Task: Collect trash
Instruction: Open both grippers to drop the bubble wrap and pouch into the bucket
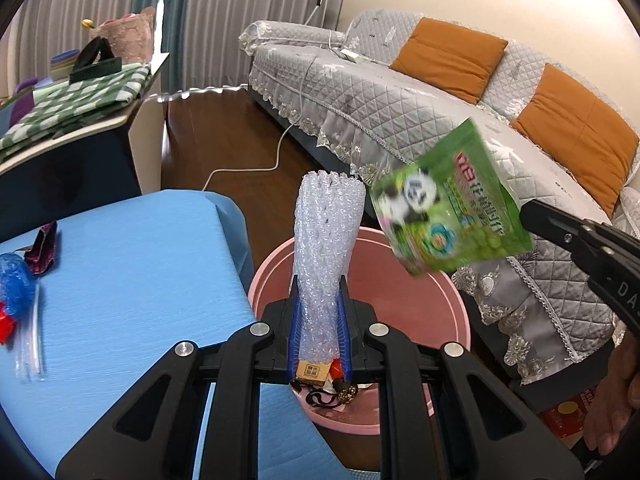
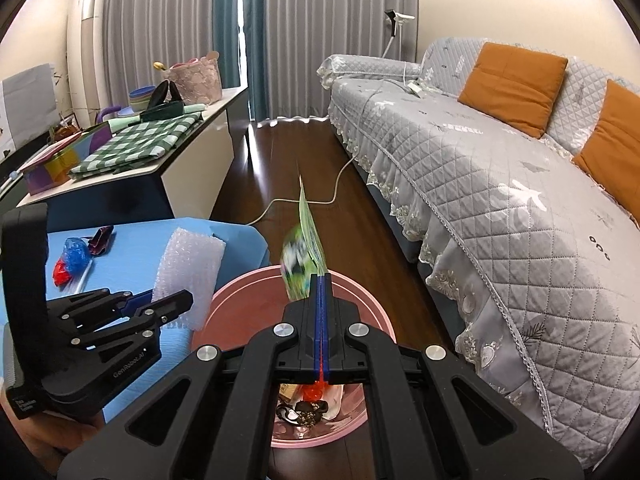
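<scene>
Taking the pink bin (image 1: 420,304) on the floor as the landmark, and going from left to right: well to its left, at the far side of the blue table (image 1: 132,280), lie a blue and red wrapper (image 1: 14,292), a clear plastic piece (image 1: 30,344) and a small dark magenta wrapper (image 1: 42,248). The table's right edge is just beside the bin's rim.

At that edge the left gripper (image 1: 320,292) is clamped on a bubble wrap roll (image 1: 326,236), its blue pads pressing the lower part. The roll's long axis runs along the fingers, and its free end points up and away, above the bin's near left rim.

Down in the bin lie a tan box (image 1: 311,372) and some dark scraps (image 1: 332,396).

Right of the roll, the right gripper (image 2: 320,280) has its fingers together on the edge of a green panda packet (image 1: 448,204). The packet hangs over the bin's opening, tilted, with its long side sloping down toward the gripper and its printed face turned to the left gripper's camera.

Right of the bin stands the grey quilted sofa (image 1: 400,92) with orange cushions (image 1: 448,56).
</scene>
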### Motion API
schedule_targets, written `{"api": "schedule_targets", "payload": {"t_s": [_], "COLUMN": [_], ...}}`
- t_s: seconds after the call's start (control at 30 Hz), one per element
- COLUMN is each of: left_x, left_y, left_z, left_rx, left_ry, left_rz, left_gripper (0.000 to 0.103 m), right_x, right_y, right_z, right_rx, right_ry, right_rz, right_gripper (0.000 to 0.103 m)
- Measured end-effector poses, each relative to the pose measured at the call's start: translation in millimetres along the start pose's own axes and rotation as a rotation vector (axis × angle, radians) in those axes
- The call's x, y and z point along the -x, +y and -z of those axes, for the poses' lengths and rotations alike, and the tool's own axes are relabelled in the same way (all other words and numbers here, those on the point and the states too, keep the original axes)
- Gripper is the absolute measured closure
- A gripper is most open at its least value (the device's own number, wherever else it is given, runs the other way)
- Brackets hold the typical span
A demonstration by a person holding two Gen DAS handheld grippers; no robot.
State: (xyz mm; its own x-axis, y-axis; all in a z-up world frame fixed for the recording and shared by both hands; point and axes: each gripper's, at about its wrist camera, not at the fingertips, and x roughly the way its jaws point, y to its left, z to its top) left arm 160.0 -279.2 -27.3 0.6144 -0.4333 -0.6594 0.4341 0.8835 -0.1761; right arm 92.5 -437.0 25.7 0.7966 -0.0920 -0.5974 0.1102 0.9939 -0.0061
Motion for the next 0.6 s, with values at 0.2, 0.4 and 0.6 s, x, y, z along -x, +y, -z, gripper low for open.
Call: {"api": "schedule_targets", "payload": {"t_s": [0.2,0.4,0.6], "left_x": [-8,-9,4], "left_y": [0,-2,5], "left_z": [1,0,1], "left_rx": [-0.004,0.001,0.003], "left_ry": [0.014,0.020,0.006], "left_rz": [-0.002,0.005,-0.013], "left_gripper": [0.088,0.061,0.057], "right_x": [-3,-7,-3], "right_y": [-2,-4,-5], "right_z": [0,0,-2], "right_rx": [-0.010,-0.028,-0.050], "right_ry": [0.004,0.029,0.007], "right_rz": [0.006,0.008,0.030], "right_gripper": [0.103,0.092,0.053]}}
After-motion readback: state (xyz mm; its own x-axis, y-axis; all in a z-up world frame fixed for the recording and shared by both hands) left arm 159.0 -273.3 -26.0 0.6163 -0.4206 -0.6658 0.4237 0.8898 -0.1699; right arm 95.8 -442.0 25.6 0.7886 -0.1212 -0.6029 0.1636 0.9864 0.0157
